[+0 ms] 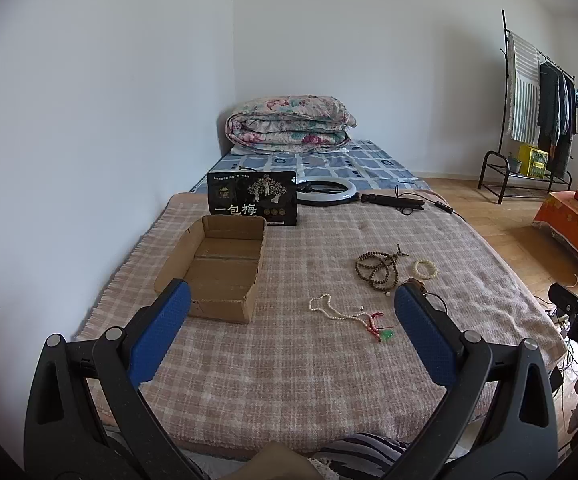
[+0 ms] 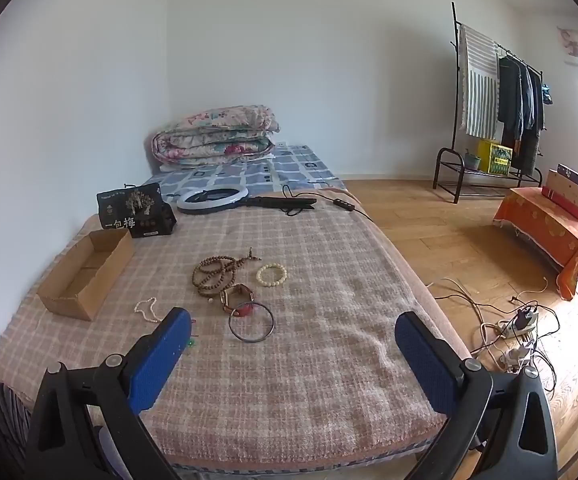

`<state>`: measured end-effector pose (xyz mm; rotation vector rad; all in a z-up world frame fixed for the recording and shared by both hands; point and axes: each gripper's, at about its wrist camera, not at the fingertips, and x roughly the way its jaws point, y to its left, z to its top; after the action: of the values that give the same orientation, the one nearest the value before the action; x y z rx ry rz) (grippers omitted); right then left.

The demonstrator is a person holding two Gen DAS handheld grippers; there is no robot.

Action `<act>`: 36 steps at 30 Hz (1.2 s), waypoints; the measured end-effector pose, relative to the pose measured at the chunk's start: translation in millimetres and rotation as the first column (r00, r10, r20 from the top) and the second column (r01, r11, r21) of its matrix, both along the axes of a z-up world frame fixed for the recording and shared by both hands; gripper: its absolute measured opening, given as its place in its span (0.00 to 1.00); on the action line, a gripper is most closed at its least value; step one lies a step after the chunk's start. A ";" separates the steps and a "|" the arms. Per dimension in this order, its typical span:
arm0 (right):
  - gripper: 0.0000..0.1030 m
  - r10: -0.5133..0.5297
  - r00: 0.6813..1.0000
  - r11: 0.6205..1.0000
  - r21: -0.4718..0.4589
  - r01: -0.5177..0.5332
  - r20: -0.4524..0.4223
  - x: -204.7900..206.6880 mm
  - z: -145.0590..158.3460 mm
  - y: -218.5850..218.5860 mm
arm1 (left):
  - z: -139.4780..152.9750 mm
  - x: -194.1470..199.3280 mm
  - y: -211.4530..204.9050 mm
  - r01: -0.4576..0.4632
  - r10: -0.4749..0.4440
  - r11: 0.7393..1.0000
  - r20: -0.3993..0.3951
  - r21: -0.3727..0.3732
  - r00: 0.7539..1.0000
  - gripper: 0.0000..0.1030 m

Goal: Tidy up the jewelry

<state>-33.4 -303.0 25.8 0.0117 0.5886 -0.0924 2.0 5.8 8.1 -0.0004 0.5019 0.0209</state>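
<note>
An open cardboard box (image 1: pixel 217 268) lies on the checked blanket at the left; it also shows in the right wrist view (image 2: pixel 85 272). Jewelry lies to its right: brown wooden beads (image 1: pixel 379 266) (image 2: pixel 213 274), a cream bead bracelet (image 1: pixel 425 269) (image 2: pixel 271 275), a white bead necklace with red cord and green charm (image 1: pixel 345 314) (image 2: pixel 147 309), a watch with a red strap (image 2: pixel 239 300) and a thin metal bangle (image 2: pixel 251 326). My left gripper (image 1: pixel 291 308) is open and empty above the blanket's near part. My right gripper (image 2: pixel 292 334) is open and empty, near the bangle.
A black printed box (image 1: pixel 252 199) stands behind the cardboard box. A ring light (image 1: pixel 326 191) with its black handle and cable lies further back. A folded quilt (image 1: pixel 289 124) sits at the bed's head. Cables and power strips (image 2: pixel 517 332) lie on the floor at the right.
</note>
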 end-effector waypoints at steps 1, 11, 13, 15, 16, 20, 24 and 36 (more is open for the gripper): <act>1.00 0.000 1.000 1.000 0.000 0.000 0.000 -0.3 0.1 0.1 | 0.2 0.0 0.2 0.000 0.000 1.000 0.000 0.000 1.000 1.00; 1.00 0.001 1.000 1.000 -0.002 -0.001 -0.002 1.2 -0.6 1.2 | 2.5 0.8 2.5 0.000 0.000 1.000 0.004 -0.001 1.000 1.00; 1.00 0.001 1.000 1.000 -0.004 -0.001 -0.002 0.8 -0.7 1.7 | 2.2 0.3 2.4 0.000 0.000 1.000 0.005 -0.002 1.000 1.00; 1.00 0.001 1.000 1.000 -0.003 -0.001 -0.002 1.2 0.0 2.0 | 2.6 0.4 2.5 0.000 0.000 1.000 0.005 -0.002 1.000 1.00; 1.00 0.001 1.000 1.000 -0.003 -0.001 -0.001 0.9 -0.3 2.2 | 4.4 0.9 2.2 -0.001 0.001 1.000 0.005 -0.001 1.000 1.00; 1.00 0.004 1.000 1.000 -0.004 -0.004 -0.006 1.1 0.2 2.6 | 4.8 0.6 2.1 0.000 0.000 1.000 0.007 -0.002 1.000 1.00; 1.00 0.008 1.000 1.000 -0.002 -0.008 -0.010 1.7 0.1 3.4 | 5.4 0.7 2.7 0.000 0.000 1.000 0.007 -0.003 1.000 1.00; 1.00 0.010 1.000 1.000 -0.002 -0.010 -0.013 2.4 -0.9 1.3 | 4.4 -0.2 2.2 -0.001 0.001 1.000 0.010 -0.004 1.000 1.00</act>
<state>-31.0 -301.7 24.9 0.0057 0.6019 -0.0834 1.7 7.9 12.5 -0.0045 0.4915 0.0207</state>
